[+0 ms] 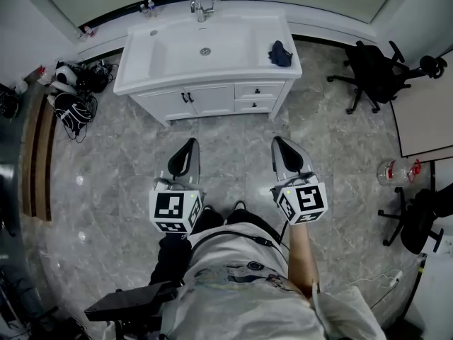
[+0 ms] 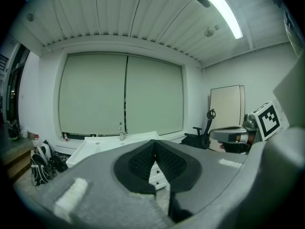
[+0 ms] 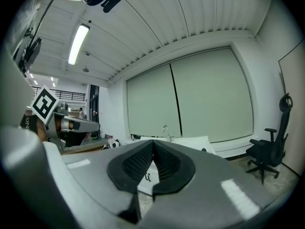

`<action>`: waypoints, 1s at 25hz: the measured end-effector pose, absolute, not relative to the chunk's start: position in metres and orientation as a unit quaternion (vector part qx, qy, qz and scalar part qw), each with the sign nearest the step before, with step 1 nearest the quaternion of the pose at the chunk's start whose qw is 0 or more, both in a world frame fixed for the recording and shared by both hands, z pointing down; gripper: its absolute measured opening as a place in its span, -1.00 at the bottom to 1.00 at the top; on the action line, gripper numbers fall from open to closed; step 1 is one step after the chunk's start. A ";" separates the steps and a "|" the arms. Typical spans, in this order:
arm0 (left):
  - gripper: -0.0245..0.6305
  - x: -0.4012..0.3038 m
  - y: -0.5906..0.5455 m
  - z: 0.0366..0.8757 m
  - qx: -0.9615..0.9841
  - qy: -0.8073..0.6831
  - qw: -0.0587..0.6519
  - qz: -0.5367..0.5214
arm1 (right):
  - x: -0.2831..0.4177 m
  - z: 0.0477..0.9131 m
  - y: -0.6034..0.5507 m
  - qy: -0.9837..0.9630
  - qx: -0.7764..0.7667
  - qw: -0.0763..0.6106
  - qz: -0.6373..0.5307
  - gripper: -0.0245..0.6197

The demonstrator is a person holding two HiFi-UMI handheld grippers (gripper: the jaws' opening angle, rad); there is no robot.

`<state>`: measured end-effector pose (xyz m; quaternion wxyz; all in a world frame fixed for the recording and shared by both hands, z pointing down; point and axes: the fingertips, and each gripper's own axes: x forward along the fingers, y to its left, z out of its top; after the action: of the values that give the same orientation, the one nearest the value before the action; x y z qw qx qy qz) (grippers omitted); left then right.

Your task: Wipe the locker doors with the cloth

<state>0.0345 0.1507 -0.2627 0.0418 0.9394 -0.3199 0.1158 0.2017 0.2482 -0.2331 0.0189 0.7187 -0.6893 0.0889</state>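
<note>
Left gripper [image 1: 188,146], right gripper [image 1: 279,143]: jaws together; cloth [image 1: 280,53] bunched

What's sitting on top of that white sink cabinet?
On the sink cabinet, a dark cloth lies at the right corner and a faucet stands at the back. The basin shows only its drain. What lies under the cloth is covered.

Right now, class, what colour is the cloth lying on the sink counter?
Dark blue; the cloth shows best in the head view.
</note>
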 end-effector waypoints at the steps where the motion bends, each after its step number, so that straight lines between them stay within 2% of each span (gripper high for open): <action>1: -0.92 0.035 0.149 -0.261 0.939 -0.320 0.044 0.118 | 0.203 -0.230 0.247 -0.690 0.718 0.018 0.093 -0.91; 9: -0.92 0.039 0.106 -0.235 0.934 -0.320 0.058 0.145 | 0.208 -0.198 0.201 -0.692 0.709 0.021 0.133 -0.90; 24: -0.92 0.081 -0.078 -0.236 0.944 -0.296 0.062 0.135 | 0.248 -0.182 0.038 -0.675 0.721 0.050 0.145 -0.90; 25: -0.92 0.083 -0.084 -0.233 0.943 -0.295 0.064 0.140 | 0.253 -0.177 0.032 -0.673 0.722 0.051 0.152 -0.85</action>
<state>0.0833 -0.0838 -0.2328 0.0639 0.9432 -0.2946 0.1399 0.2526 0.0325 -0.1769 0.0508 0.7219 -0.6733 0.1515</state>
